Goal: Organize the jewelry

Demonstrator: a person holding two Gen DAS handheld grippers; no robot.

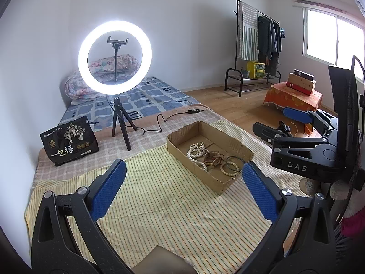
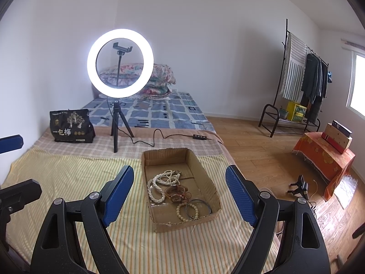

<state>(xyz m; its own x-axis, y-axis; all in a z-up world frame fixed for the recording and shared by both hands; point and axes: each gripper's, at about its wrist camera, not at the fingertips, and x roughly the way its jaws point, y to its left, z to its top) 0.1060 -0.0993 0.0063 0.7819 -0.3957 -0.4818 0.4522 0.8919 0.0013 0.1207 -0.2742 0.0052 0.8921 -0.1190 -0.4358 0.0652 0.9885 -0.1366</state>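
Striped yellow cloth point(image 2: 68, 178) covers the near end of a low bed, and a shallow cardboard box point(image 2: 206, 181) sits on it at the centre of the right wrist view. Inside the box lies the jewelry: a white pearl necklace point(image 2: 159, 180) heaped toward the far side, a brown leather watch point(image 2: 175, 191) in the middle touching the pearls, and at the near end a beaded bracelet point(image 2: 183, 210) overlapping a thin metal bangle point(image 2: 199, 206).

Both tools hover above the cloth, holding nothing. The right gripper point(image 2: 180, 194) has its jaws spread wide, blue pads framing the box from the lower part of the frame. The left gripper point(image 1: 183, 182) is likewise released, its pads apart in the lower half of the left wrist view, with the box just beyond its right pad.

Behind the box a lit ring light point(image 2: 120, 62) stands on a small tripod, its cable trailing across the bed. A black printed bag point(image 2: 70, 125) rests at the left. At the upper right, a clothes rack point(image 2: 301, 77) stands against the wall on the wooden floor.
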